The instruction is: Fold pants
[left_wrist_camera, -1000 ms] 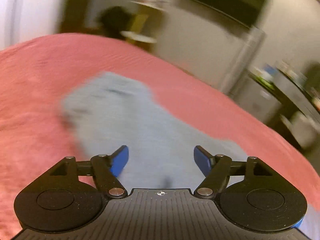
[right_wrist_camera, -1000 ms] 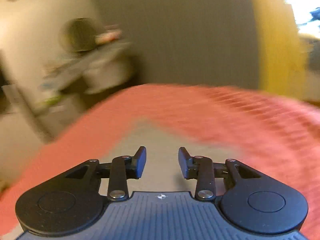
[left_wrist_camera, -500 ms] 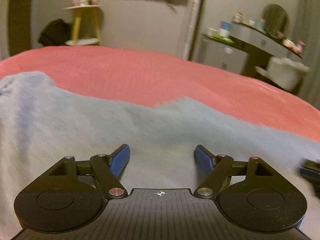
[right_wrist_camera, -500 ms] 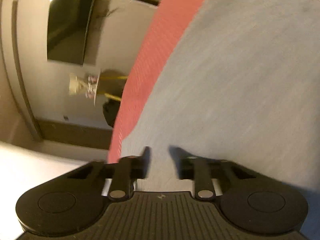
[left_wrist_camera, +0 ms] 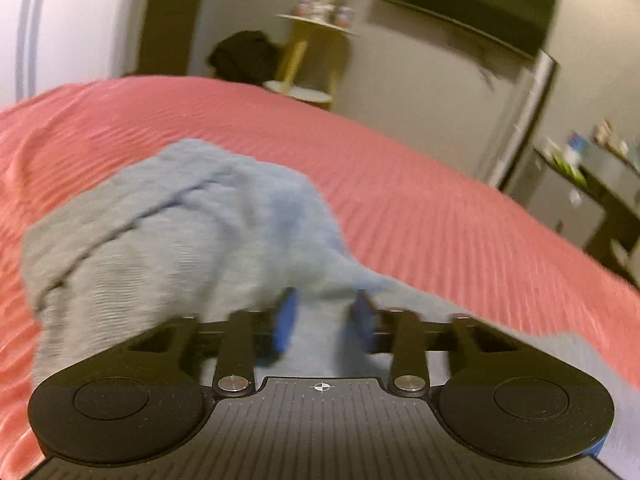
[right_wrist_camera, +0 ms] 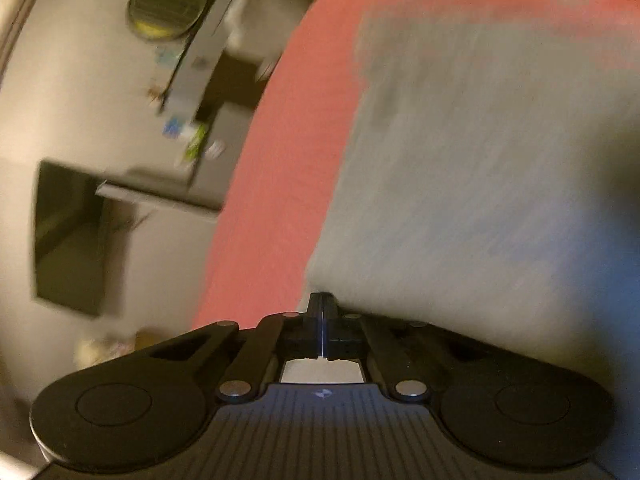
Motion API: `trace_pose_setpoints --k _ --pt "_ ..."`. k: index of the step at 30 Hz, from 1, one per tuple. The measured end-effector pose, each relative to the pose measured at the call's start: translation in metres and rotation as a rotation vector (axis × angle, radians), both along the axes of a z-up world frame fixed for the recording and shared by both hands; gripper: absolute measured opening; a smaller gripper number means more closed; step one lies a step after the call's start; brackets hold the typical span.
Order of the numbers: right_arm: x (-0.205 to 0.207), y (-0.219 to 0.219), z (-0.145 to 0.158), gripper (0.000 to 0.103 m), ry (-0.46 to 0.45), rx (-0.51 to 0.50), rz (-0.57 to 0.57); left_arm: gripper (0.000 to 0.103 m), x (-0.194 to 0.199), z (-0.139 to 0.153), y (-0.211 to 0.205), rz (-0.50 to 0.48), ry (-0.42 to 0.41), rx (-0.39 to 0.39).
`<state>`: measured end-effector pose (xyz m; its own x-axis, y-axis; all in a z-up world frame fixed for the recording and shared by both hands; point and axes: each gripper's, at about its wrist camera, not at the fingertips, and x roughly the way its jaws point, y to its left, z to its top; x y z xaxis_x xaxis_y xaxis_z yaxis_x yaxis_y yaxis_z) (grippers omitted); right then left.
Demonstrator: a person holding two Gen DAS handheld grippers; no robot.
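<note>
Grey-blue pants lie rumpled on a red ribbed bedspread. In the left wrist view my left gripper is low over the near part of the pants. Its jaws are closing, and cloth lies between the blue pads, which stand apart in the blur. The right wrist view is rolled sideways and blurred. There the pants fill the right side over the bedspread. My right gripper is shut, fingers pressed together at the near corner of the pants' edge.
Beyond the bed's far edge stand a yellow side table, a dark bag, a wall-mounted television and a dresser with small items. The right wrist view shows the television and a round mirror.
Both grippers dropped toward the pants. The left jaws narrowed from wide apart onto the cloth. The right jaws went from open to fully shut at the pants' edge, and its view rolled.
</note>
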<state>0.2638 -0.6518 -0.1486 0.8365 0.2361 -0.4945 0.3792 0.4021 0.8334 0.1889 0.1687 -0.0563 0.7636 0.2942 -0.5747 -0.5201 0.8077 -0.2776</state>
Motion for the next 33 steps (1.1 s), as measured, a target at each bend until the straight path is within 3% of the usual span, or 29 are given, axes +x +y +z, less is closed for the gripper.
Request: trace_pose_setpoints --k 1,3,4,5,6,7,9,12,13,17,19,21,22,24,26,28,29,31,33 --pt "-0.005 -0.013 0.005 0.0 0.026 -0.027 -0.038 0.026 -0.006 0.001 0.006 0.025 -0.011 -0.028" --pt "-0.027 -0.031 0.019 0.012 0.058 -0.111 -0.106 0.026 -0.025 0.006 0.01 0.075 -0.018 -0.064" --pt "-0.036 -0.029 0.033 0.022 0.074 -0.173 -0.127 0.028 -0.031 0.011 0.008 0.114 -0.012 -0.052" --pt "-0.054 -0.032 0.041 0.048 0.091 -0.227 -0.152 0.032 -0.039 0.015 0.011 0.142 -0.001 -0.027" --pt "-0.072 -0.032 0.048 0.053 0.102 -0.271 -0.178 0.049 -0.043 0.02 0.007 0.164 0.015 0.002" --pt "-0.098 -0.038 0.052 0.053 0.085 -0.29 -0.197 0.069 -0.046 0.026 0.002 0.183 0.033 0.034" --pt "-0.138 -0.043 0.059 0.053 0.065 -0.28 -0.213 0.087 -0.041 0.041 -0.01 0.133 0.028 0.078" --pt "-0.202 -0.06 0.053 0.053 0.059 -0.216 -0.237 0.09 -0.052 0.056 -0.045 -0.042 0.033 0.122" --pt "-0.206 -0.061 0.048 0.052 0.075 -0.188 -0.232 0.093 -0.055 0.059 -0.055 -0.108 0.04 0.113" --pt "-0.211 -0.065 0.033 0.051 0.083 -0.108 -0.232 0.094 -0.071 0.057 -0.103 -0.402 0.125 -0.012" --pt "-0.202 -0.063 0.028 0.051 0.111 -0.095 -0.228 0.094 -0.085 0.051 -0.118 -0.476 0.129 -0.048" --pt "-0.199 -0.063 0.029 0.051 0.107 -0.114 -0.231 0.095 -0.104 0.039 -0.131 -0.493 0.108 -0.056" --pt "-0.2 -0.064 0.029 0.051 0.108 -0.107 -0.228 0.095 -0.103 0.033 -0.132 -0.482 0.136 -0.055" --pt "-0.201 -0.069 0.021 0.051 0.149 -0.046 -0.251 0.095 -0.093 0.028 -0.131 -0.471 0.167 -0.045" --pt "-0.197 -0.073 0.011 0.05 0.125 0.015 -0.269 0.095 -0.09 0.027 -0.128 -0.441 0.15 -0.013" --pt "-0.192 -0.073 0.01 0.03 0.103 0.022 -0.273 0.095 -0.093 0.025 -0.129 -0.413 0.152 0.008" --pt "-0.189 -0.07 0.012 0.013 0.1 -0.003 -0.268 0.095 -0.093 0.024 -0.126 -0.405 0.159 0.003" --pt "-0.184 -0.058 0.027 0.011 0.065 -0.136 -0.229 0.095 -0.094 0.024 -0.126 -0.401 0.16 -0.008" --pt "-0.178 -0.036 0.046 0.011 0.017 -0.354 -0.147 0.095 -0.093 0.023 -0.126 -0.398 0.162 -0.002"
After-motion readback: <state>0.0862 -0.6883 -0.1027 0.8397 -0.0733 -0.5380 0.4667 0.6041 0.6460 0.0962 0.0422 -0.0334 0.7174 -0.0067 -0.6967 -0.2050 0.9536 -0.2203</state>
